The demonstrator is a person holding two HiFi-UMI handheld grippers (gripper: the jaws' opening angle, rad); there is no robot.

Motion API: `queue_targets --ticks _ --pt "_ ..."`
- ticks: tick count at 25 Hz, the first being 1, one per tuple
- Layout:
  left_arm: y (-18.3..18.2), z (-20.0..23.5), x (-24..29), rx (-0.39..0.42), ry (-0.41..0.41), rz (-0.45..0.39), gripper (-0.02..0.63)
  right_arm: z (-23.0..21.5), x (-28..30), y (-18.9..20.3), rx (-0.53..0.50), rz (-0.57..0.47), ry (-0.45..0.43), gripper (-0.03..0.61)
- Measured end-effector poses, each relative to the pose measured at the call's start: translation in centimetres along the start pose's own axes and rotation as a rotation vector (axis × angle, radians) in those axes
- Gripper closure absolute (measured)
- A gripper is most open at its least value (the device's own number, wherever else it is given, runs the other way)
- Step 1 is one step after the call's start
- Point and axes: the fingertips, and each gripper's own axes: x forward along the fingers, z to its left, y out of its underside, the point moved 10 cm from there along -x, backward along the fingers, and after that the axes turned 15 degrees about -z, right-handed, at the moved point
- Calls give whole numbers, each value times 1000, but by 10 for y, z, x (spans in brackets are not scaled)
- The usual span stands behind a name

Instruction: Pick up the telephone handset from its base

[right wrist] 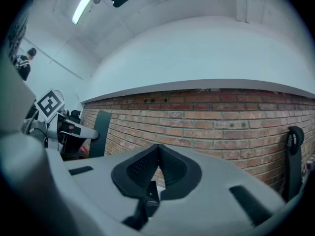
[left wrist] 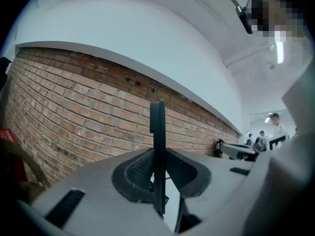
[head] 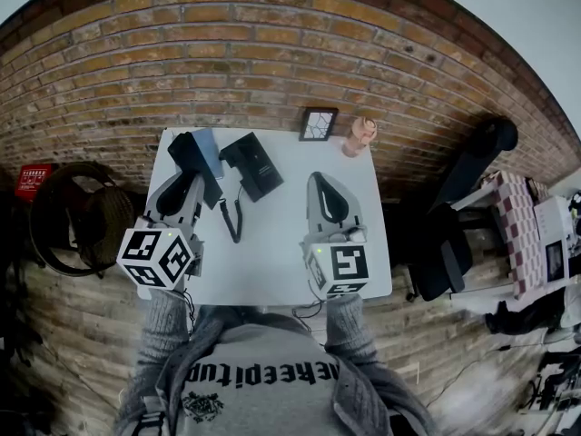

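Note:
On the white table (head: 272,262) the black telephone base (head: 255,164) lies at the back, and its coiled cord (head: 231,218) trails toward me. My left gripper (head: 194,182) is shut on the black handset (head: 188,152), which is held off the base to its left. In the left gripper view the handset (left wrist: 157,127) stands edge-on as a thin dark slab between the closed jaws of that gripper (left wrist: 157,154). My right gripper (head: 319,181) hovers over the table's right half, shut and empty; the right gripper view shows its jaws (right wrist: 157,149) meeting with nothing between them.
A small framed picture (head: 319,123) and a pinkish figurine (head: 361,135) stand at the table's back edge by the brick wall (head: 272,53). A black office chair (head: 445,248) sits right of the table. A round dark object (head: 86,216) lies to the left.

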Motion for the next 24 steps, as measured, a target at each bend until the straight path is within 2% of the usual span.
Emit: queue_targets --ticks 24 --pt "11 -5 11 21 -2 27 548 -9 5 12 -7 15 -7 574"
